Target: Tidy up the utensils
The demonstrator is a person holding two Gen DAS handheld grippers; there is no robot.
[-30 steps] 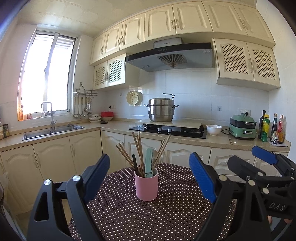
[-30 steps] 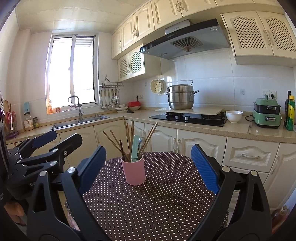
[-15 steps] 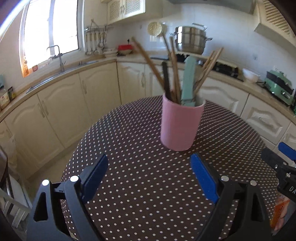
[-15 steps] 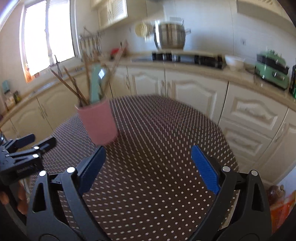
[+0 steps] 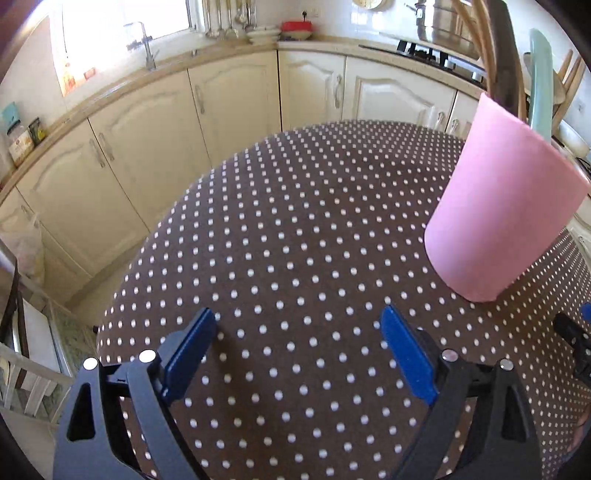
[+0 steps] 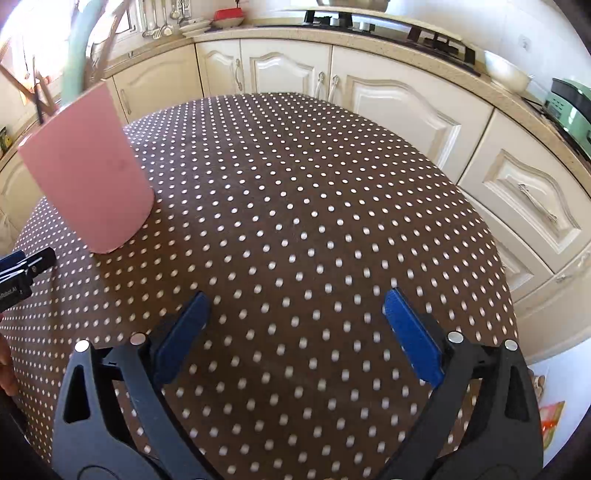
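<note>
A pink cup (image 5: 506, 206) stands upright on the brown polka-dot table (image 5: 295, 240), holding wooden chopsticks (image 5: 476, 29), a dark utensil and a mint-green handle (image 5: 541, 81). In the right wrist view the same pink cup (image 6: 88, 166) sits at the left with the mint-green handle (image 6: 75, 55) rising from it. My left gripper (image 5: 297, 350) hovers open over bare cloth, left of and nearer than the cup. My right gripper (image 6: 295, 328) is open too, over the cloth to the cup's right. Nothing lies between either pair of fingers.
Cream kitchen cabinets (image 5: 229, 107) and a countertop curve around the far side of the table. A sink with a tap (image 5: 144, 44) sits under the window, a hob (image 6: 388, 26) and a white bowl (image 6: 506, 72) on the right. A chair (image 5: 18, 332) stands at the table's left.
Both grippers have dropped low and tilted down toward the tablecloth, moving in close on either side of the pink cup. Both stay open.
</note>
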